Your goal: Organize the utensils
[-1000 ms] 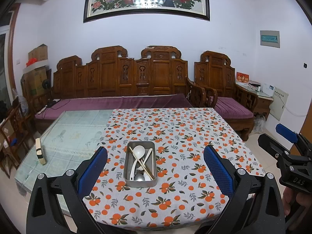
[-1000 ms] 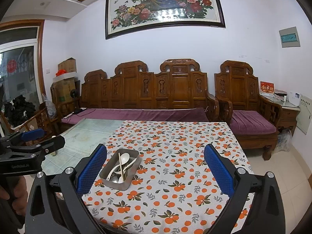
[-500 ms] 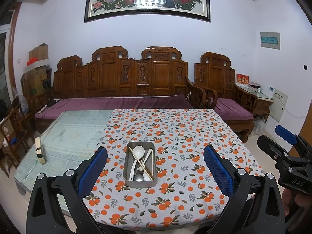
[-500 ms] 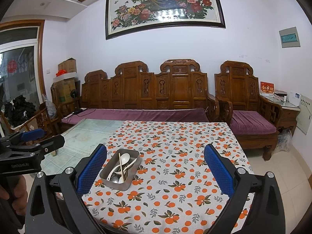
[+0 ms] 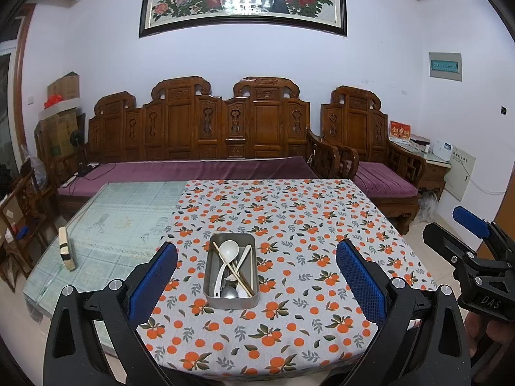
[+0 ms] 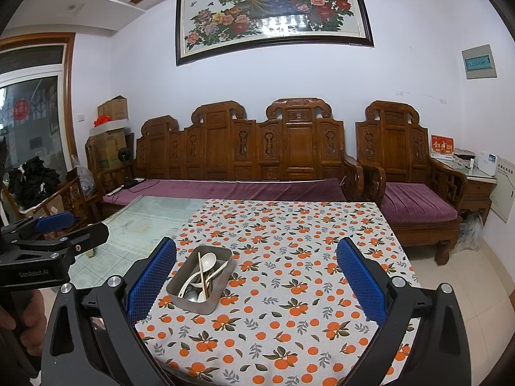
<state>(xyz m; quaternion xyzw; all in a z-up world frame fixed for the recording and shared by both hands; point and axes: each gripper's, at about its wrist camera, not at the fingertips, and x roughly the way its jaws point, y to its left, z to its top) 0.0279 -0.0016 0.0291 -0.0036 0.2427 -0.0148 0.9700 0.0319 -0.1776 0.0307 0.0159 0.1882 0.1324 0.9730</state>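
Left gripper (image 5: 256,276) and right gripper (image 6: 256,278) hover level over the desk's (image 5: 289,337) near edge, fingers released; metal tray (image 5: 231,271) of spoons and chopsticks lies lengthwise toward the far edge.

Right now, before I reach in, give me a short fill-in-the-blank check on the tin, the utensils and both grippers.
1. The spoons and chopsticks lie inside the metal ____.
2. The tin sits on the ____-patterned tablecloth.
3. The left gripper and right gripper are both ____ and hold nothing.
4. The largest spoon is ____ in colour.

Missing words: tin; orange; open; white
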